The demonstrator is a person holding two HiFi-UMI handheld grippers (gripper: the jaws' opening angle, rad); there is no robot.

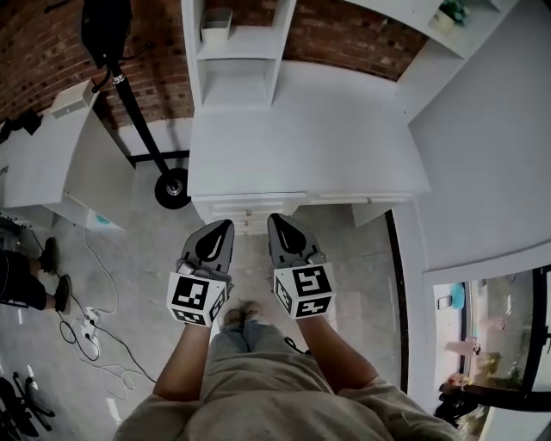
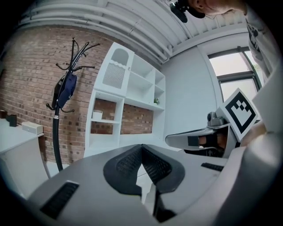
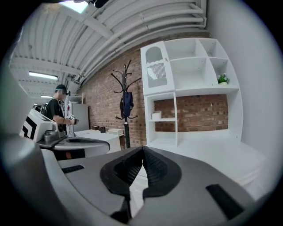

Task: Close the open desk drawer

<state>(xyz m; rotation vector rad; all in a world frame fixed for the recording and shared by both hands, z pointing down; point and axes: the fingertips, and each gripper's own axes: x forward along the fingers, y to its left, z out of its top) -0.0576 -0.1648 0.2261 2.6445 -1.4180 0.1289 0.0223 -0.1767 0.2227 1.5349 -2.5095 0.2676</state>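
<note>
Desk drawer [image 1: 250, 209] shows as a narrow white band under the front edge of the white desk [image 1: 301, 146], drawn close in to it. From above I cannot tell whether a gap remains.

Nearest me, the person holds both tools side by side above the grey floor, apart from the desk, with the tips pointing at that front edge. The left gripper [image 1: 225, 226] has its ribbed black pads meeting at the tip with nothing between them. The right gripper [image 1: 277, 220] is the same, pads together and empty. Each carries a marker cube, left [image 1: 198, 297] and right [image 1: 303, 291], printed with bold black-and-white square patterns. That is the only print I can make out.

Beyond the desk top stands a white shelf unit [image 1: 237, 52] against the brick wall [image 1: 344, 34], with a small white box [image 1: 216, 24] in one compartment and a little green plant [image 3: 223, 79] up high. To its left a black coat stand [image 1: 142, 129] leans across the view, then a second white desk [image 1: 52, 155]. Further off, another person [image 3: 57, 108] stands in dark clothes.
</note>
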